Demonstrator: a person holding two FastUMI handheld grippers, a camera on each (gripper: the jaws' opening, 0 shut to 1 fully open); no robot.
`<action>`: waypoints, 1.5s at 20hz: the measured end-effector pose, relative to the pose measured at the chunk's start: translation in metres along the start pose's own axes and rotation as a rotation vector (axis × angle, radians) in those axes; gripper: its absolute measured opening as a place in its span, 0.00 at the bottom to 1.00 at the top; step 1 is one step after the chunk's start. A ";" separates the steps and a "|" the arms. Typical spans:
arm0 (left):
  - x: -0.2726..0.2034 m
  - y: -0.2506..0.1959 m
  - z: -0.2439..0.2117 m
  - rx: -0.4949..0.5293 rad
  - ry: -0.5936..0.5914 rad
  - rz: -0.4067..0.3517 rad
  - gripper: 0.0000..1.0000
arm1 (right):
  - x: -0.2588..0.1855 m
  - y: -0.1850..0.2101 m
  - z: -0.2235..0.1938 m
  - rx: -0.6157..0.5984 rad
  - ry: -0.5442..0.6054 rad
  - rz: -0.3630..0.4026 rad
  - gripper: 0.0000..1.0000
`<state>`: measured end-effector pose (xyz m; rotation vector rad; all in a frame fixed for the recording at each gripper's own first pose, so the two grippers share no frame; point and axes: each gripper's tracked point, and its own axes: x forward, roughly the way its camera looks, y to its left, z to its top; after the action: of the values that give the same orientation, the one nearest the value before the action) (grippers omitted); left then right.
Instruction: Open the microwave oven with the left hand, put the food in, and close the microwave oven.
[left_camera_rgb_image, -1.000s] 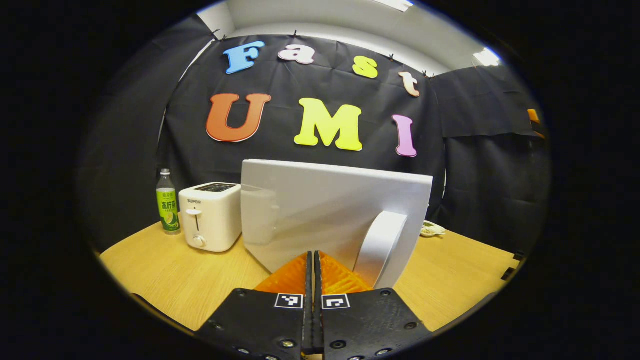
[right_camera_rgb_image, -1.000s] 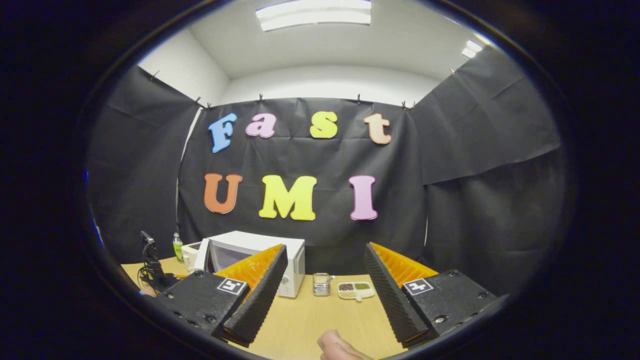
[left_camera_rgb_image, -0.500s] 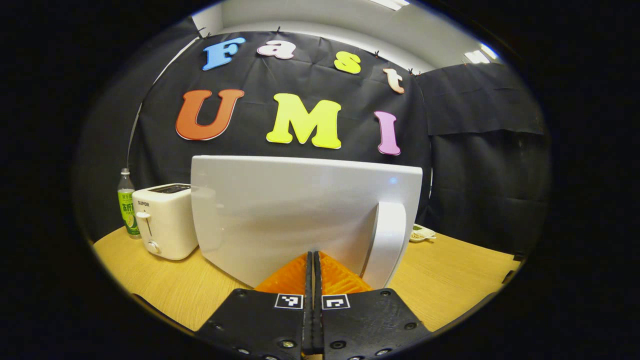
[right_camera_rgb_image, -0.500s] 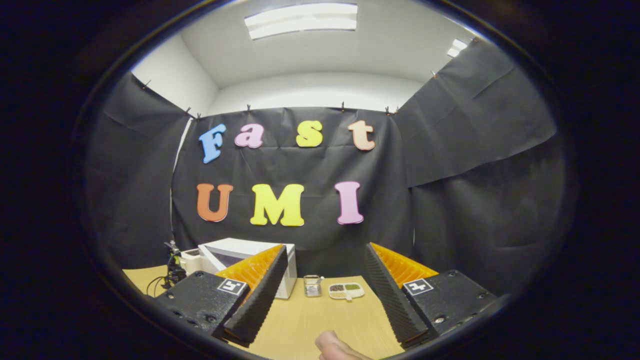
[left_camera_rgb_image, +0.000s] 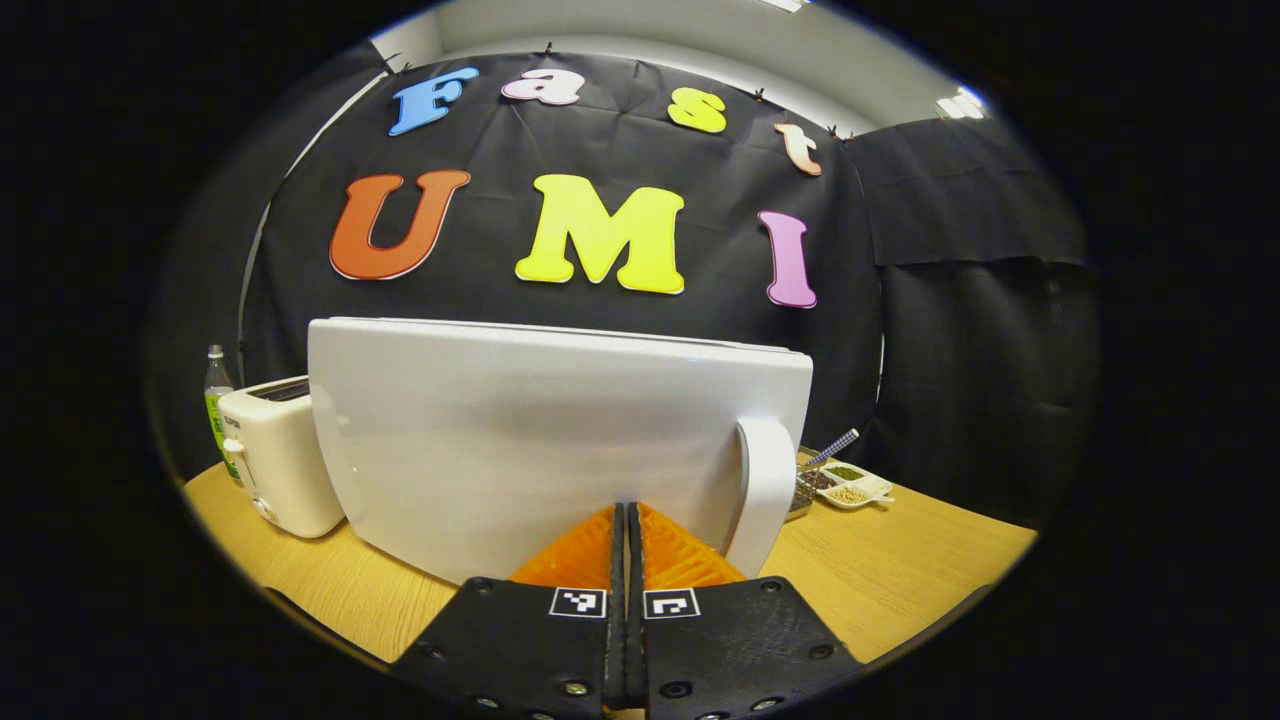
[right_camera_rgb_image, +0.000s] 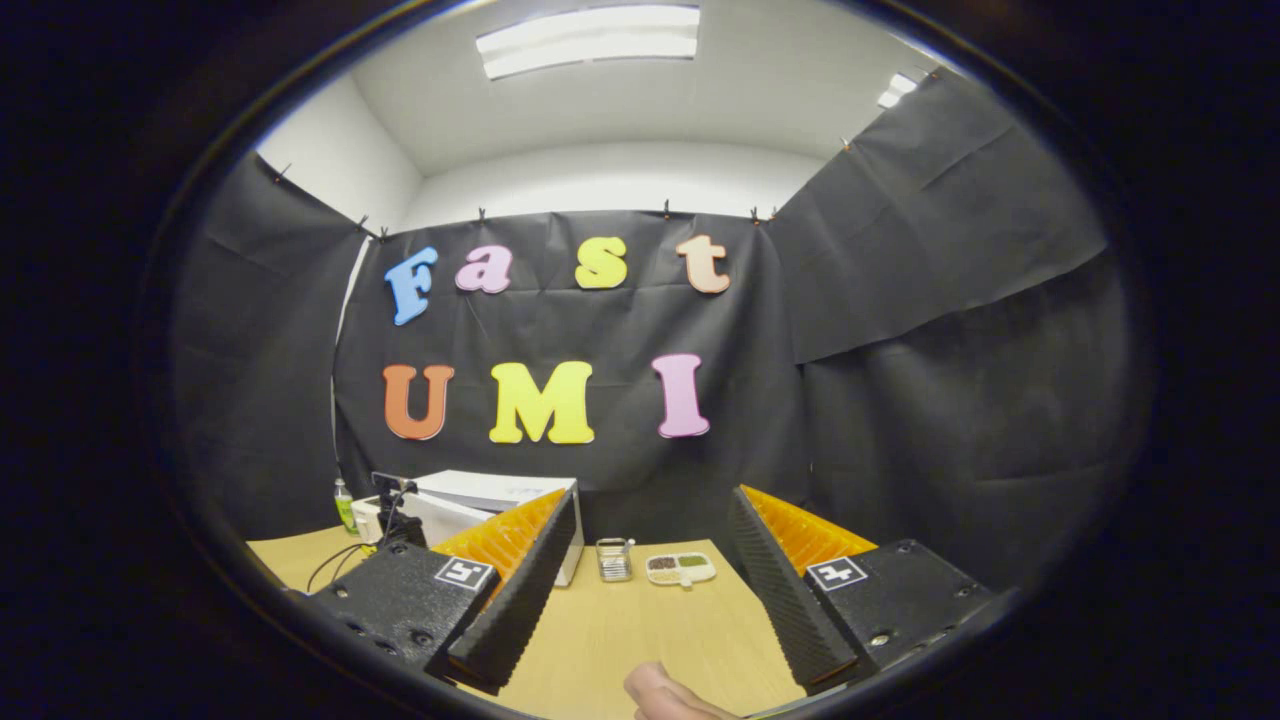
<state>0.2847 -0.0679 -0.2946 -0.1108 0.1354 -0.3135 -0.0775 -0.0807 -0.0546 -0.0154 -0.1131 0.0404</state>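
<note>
1. The bench (left_camera_rgb_image: 900, 570) is light wood with a fine grain, and it runs up to the black cloth wall (left_camera_rgb_image: 960, 330) of the booth.
2. Above the cloth, the right gripper view shows a white wall (right_camera_rgb_image: 610, 180) and a white ceiling with a long light panel (right_camera_rgb_image: 588, 40).
3. The left claw (left_camera_rgb_image: 627, 530) has its fingers pressed together with nothing between them. Its tips are right at the lower edge of the microwave door (left_camera_rgb_image: 540, 440); whether they touch it I cannot tell.
4. The door is white and glossy, and a curved white handle (left_camera_rgb_image: 762, 495) stands on its right side.
5. In the left gripper view a cream toaster (left_camera_rgb_image: 280, 455) stands on the bench just left of the door, with a green-labelled bottle (left_camera_rgb_image: 216, 400) behind it.
6. To the right of the handle sits a small divided dish of food (left_camera_rgb_image: 850, 488), and a striped stick (left_camera_rgb_image: 832, 448) pokes up beside it.
7. The right claw (right_camera_rgb_image: 650, 560) is wide open and empty, held above the bench well back from everything on it.
8. In the right gripper view the microwave (right_camera_rgb_image: 500, 500) stands far off at the left of the bench, with a small clear container (right_camera_rgb_image: 613, 558) and the dish to its right.
9. A fingertip (right_camera_rgb_image: 660, 695) shows at the bottom edge of the right gripper view.
</note>
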 end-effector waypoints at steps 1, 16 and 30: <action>0.005 -0.004 0.001 0.001 0.004 0.000 0.00 | -0.002 -0.001 -0.001 -0.006 0.002 0.000 0.99; 0.070 -0.011 -0.003 0.053 0.056 0.111 0.00 | -0.004 -0.025 -0.036 0.018 0.069 -0.031 0.99; 0.054 -0.012 -0.010 0.079 0.123 0.104 0.00 | -0.004 -0.024 -0.059 0.053 0.113 -0.047 0.99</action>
<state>0.3303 -0.0967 -0.3096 -0.0057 0.2493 -0.2216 -0.0741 -0.1054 -0.1129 0.0381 0.0004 -0.0049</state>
